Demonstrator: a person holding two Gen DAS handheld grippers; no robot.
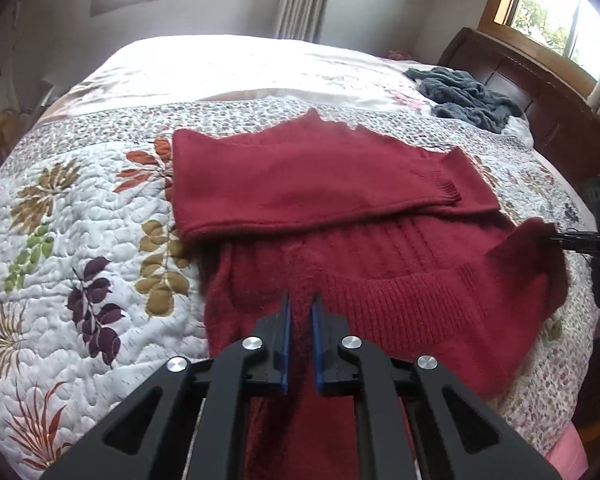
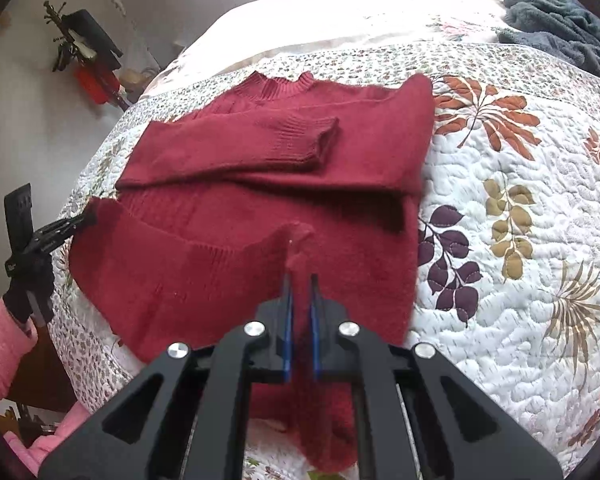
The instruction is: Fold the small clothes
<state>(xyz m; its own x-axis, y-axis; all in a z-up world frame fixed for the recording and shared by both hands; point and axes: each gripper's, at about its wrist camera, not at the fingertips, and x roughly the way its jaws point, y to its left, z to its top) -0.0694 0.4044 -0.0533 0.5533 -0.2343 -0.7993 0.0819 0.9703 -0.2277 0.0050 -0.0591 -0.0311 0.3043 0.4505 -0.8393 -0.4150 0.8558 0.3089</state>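
Note:
A dark red knit sweater (image 1: 320, 184) lies on the floral quilt (image 1: 80, 220), collar at the far side, both sleeves folded across the chest. My left gripper (image 1: 300, 300) is shut on the ribbed hem near its left corner, with red cloth bunched between the blue pads. At the right edge of this view my right gripper (image 1: 556, 237) pinches the other hem corner, raised off the quilt. In the right wrist view the right gripper (image 2: 300, 280) is shut on a peak of the sweater (image 2: 260, 152) hem, and the left gripper (image 2: 86, 220) grips the corner at the left.
A grey-blue fleece garment (image 1: 460, 96) lies crumpled near the dark wooden headboard (image 1: 520, 92). The quilt (image 2: 520, 240) stretches wide to the right of the sweater. A pink sleeve (image 2: 0, 344) and black glove hold the left gripper. A coat stand (image 2: 88, 56) is by the wall.

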